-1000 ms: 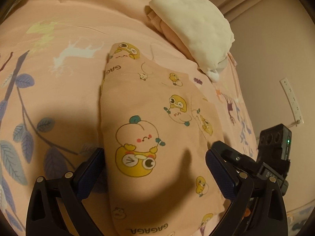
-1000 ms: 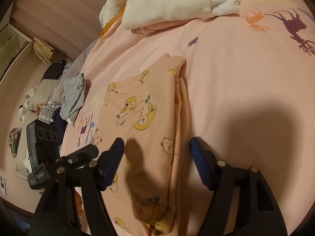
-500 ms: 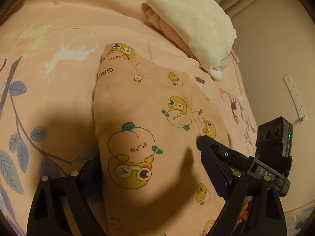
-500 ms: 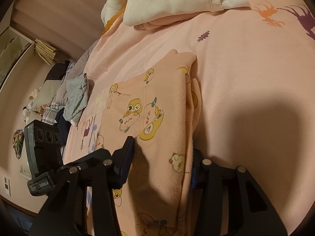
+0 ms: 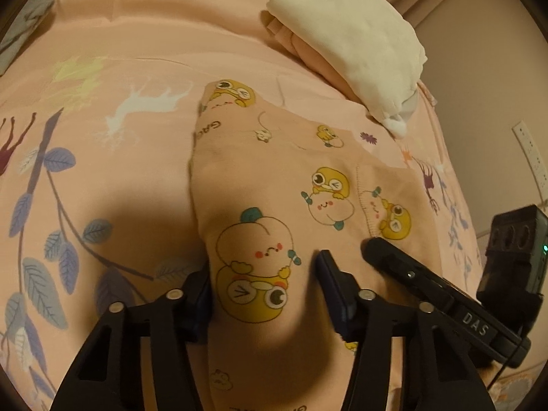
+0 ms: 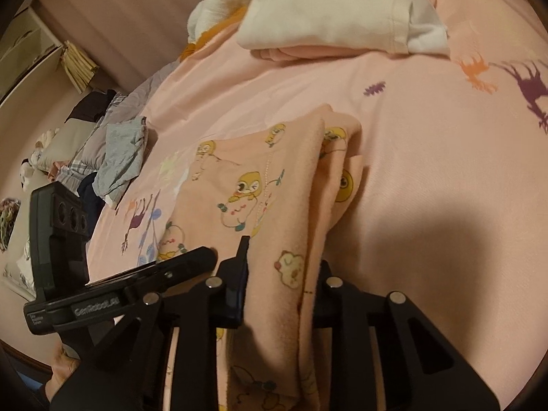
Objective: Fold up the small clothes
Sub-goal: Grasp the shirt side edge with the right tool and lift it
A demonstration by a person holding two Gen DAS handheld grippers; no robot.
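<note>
Right, left gripper (image 5: 263, 287) has just been closing, jaws now pinching up a ridge of the garment (image 5: 301, 178) between them, pads pressing the cloth. Right gripper (image 6: 281, 267) same story: jaws just been closing, clamped on the thick folded edge of that garment (image 6: 274, 185). Garment is the peach cartoon-print piece, partly folded, lying on the pink bedsheet (image 5: 120, 34), in front of a stack (image 5: 352, 37) of folded clothes, apart from it. Loose clothes pile (image 6: 120, 150) sits off the bed's far side.

Risks, my guess: the left bite looks shallow, may catch only the top layer, so layers peel apart on lifting. The right grip holds several layers; one could slip out and skew the fold. Sheet is similar fabric underneath, could get pinched too and drag.
</note>
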